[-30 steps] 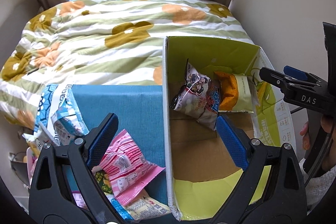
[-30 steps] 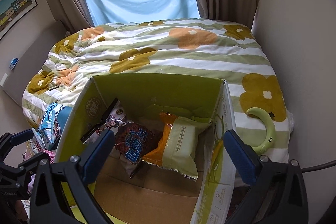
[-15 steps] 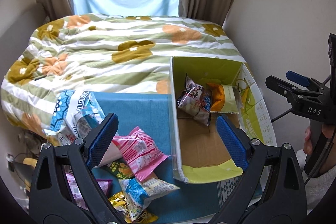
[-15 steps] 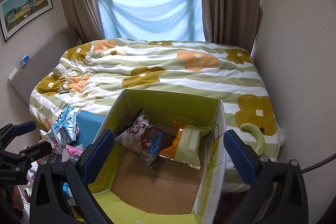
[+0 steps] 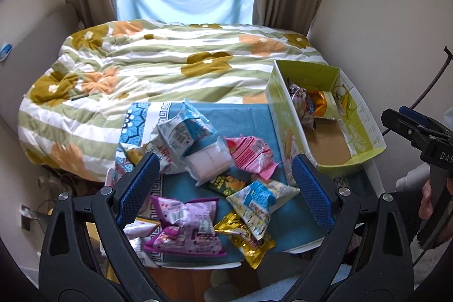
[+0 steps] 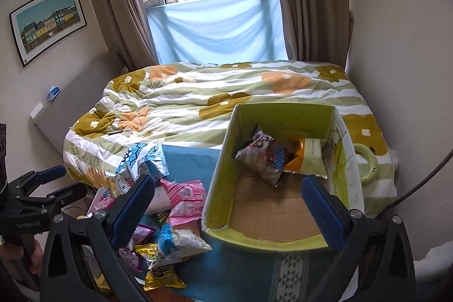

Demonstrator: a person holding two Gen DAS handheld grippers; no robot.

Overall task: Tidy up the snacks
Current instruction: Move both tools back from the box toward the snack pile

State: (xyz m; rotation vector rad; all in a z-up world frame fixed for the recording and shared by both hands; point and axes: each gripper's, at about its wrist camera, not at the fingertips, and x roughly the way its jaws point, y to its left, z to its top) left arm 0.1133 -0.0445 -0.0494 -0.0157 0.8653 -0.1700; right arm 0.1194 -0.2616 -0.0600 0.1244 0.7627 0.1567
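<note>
Both handheld grippers pull up and back from the green cardboard box (image 6: 283,203), so the view that a second earlier was filled by the box's inside now takes in the whole tabletop (image 5: 252,115) at the foot of a flower-patterned bed (image 5: 170,70). The left gripper (image 5: 223,183) hangs over the loose pile with its jaws released and wide, nothing between the blue pads; its opening is unchanged across the second. The right gripper (image 6: 229,205) hovers over the near edge of the box, jaws likewise spread and empty.

Inside the box, two packets lean against the far wall: a dark printed bag (image 6: 263,157) and an orange-and-pale-green pouch (image 6: 305,157). Their positions match the earlier frames, so the retreat reads as a reset between pickups rather than a fresh drop.

Still unsorted on the blue cloth to the left of the box lie a pink packet (image 5: 252,154), a white pouch (image 5: 209,163), a pale blue bag (image 5: 184,126), a purple bag (image 5: 187,228), a blue-and-white bag (image 5: 260,200), a gold packet (image 5: 249,245) and a small green one (image 5: 226,183), overlapping in a heap.

By the look of it, most of the job remains, and the pile sits directly under the left jaws as the likely next pick.
</note>
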